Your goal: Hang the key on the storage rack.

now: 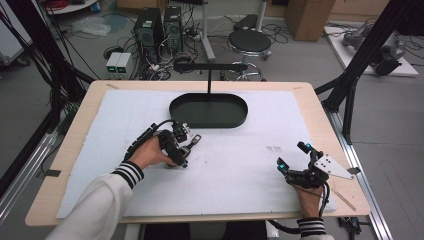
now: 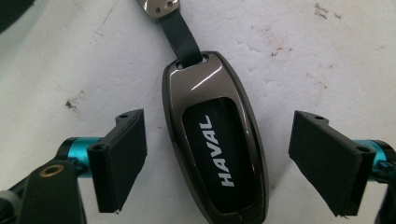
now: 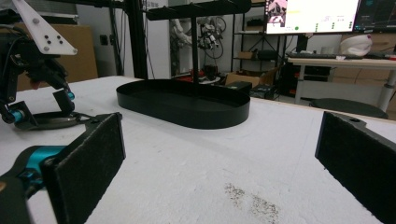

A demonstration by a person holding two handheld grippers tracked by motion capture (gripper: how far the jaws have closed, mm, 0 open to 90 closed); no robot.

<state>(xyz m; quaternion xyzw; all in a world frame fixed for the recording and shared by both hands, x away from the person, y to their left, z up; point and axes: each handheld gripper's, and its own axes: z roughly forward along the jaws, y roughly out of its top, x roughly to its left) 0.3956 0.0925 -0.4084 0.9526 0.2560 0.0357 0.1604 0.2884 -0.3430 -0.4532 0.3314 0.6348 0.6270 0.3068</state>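
My left claw (image 2: 205, 163) is spread wide over the car key fob (image 2: 215, 140) – jaws either side of it, neither pad touching, clear gap on both flanks. Fob lies flat on the white foam sheet (image 2: 327, 65) that covers the worktop (image 1: 95, 95), dark glossy face up with HAVAL lettering, metallic bezel round it. A black strap (image 2: 180, 35) leaves its far end and runs to a small metal tag (image 2: 159, 7) at the top edge of the left claw view.

In the high view the left claw (image 1: 186, 145) sits left of centre on the sheet, my left hand (image 1: 150, 152) wrapped round it, striped cuff at the wrist. The fob's tag end (image 1: 195, 140) pokes out just beyond the claw, pointing toward the black oval tray (image 1: 208, 111). Tray sits at the far middle of the sheet, near the fob but apart from it, with an upright post and crossbar (image 1: 210, 66) rising from it.

Right claw (image 1: 292, 156) is near the right front corner of the sheet, well apart from the fob – jaws wide apart, nothing between them, grey three-cornered plate (image 1: 332, 167) on top. Right claw view looks low across the sheet at the tray (image 3: 184, 105), with the left claw (image 3: 42, 114) off to the side and the fob (image 3: 53, 121) lying under it. Some dark specks on the foam (image 3: 252, 200) just ahead of the right jaws
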